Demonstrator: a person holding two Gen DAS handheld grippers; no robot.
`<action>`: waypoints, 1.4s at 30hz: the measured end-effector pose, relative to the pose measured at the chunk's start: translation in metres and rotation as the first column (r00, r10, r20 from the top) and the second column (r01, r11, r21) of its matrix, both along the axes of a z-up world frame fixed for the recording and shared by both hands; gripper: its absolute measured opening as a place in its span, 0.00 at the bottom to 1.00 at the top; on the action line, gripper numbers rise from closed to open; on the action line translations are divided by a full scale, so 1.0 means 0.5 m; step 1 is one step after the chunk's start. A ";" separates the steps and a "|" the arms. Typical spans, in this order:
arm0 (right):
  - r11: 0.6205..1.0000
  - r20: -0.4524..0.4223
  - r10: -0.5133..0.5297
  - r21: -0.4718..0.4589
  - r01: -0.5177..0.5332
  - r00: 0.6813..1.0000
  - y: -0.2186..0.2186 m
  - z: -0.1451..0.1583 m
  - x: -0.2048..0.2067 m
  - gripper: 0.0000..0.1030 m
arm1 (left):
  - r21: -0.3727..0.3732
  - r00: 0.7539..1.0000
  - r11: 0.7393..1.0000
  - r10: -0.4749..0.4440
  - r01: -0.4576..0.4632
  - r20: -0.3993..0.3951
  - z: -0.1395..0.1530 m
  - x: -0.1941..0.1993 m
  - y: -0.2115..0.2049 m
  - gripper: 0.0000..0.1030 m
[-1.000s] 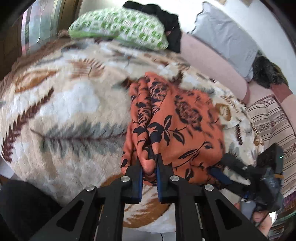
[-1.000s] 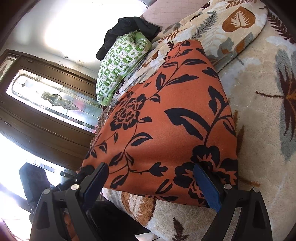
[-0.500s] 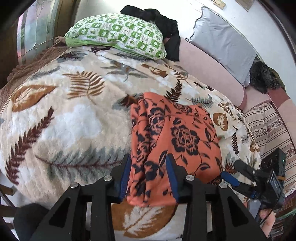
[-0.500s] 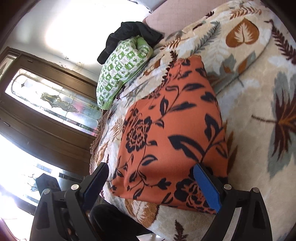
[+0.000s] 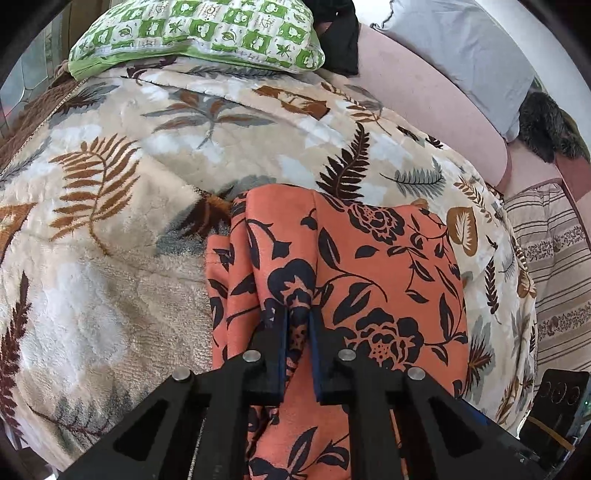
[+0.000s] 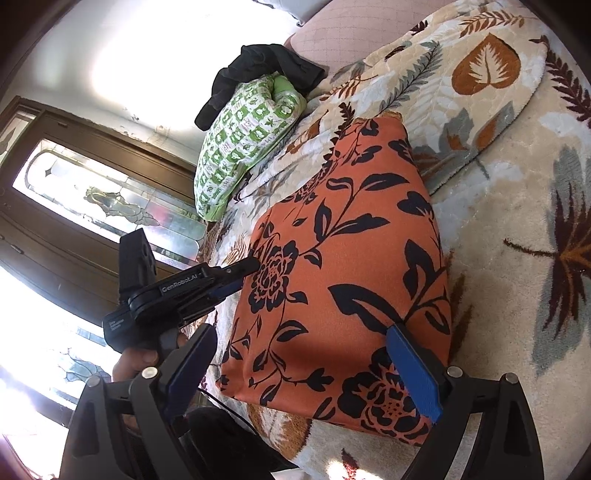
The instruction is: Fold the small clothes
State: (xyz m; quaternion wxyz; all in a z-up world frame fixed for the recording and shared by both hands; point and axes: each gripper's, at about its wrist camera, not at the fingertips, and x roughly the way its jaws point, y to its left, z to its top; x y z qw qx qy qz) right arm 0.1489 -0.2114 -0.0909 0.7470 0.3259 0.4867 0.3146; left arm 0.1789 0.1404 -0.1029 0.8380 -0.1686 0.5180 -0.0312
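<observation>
Counted: 1 orange floral garment, 1 leaf-print blanket, 2 pillows, 2 tongs.

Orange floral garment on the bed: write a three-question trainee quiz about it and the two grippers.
1. True or false: the left gripper is shut on a fold of the orange floral garment.
2. Multiple choice: the right gripper is A) pinching the garment, B) open, a finger at either side of the garment's near edge, C) gripping the green patterned pillow.
3. Fill in: the garment lies on a leaf-print ____.

Key
1. True.
2. B.
3. Blanket.
</observation>
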 end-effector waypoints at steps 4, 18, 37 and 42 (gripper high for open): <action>1.000 -0.004 0.005 0.003 -0.005 1.000 0.001 -0.006 0.004 0.92 | 0.039 0.990 0.998 0.051 -0.057 0.130 0.049 -0.064 0.003 0.06; 0.995 0.015 -0.010 0.103 0.009 1.000 0.001 0.058 0.056 0.92 | 0.133 0.999 0.991 0.004 -0.011 0.053 -0.049 -0.033 0.014 0.10; 0.972 -0.124 0.000 0.233 0.029 0.992 -0.041 0.000 0.097 0.99 | 0.202 0.999 0.979 -0.027 0.020 0.033 -0.044 -0.101 -0.065 0.59; 0.970 -0.209 -0.099 0.198 0.141 0.973 -0.114 -0.050 0.167 0.99 | 0.196 0.999 0.980 -0.028 0.020 0.043 -0.050 -0.097 -0.064 0.59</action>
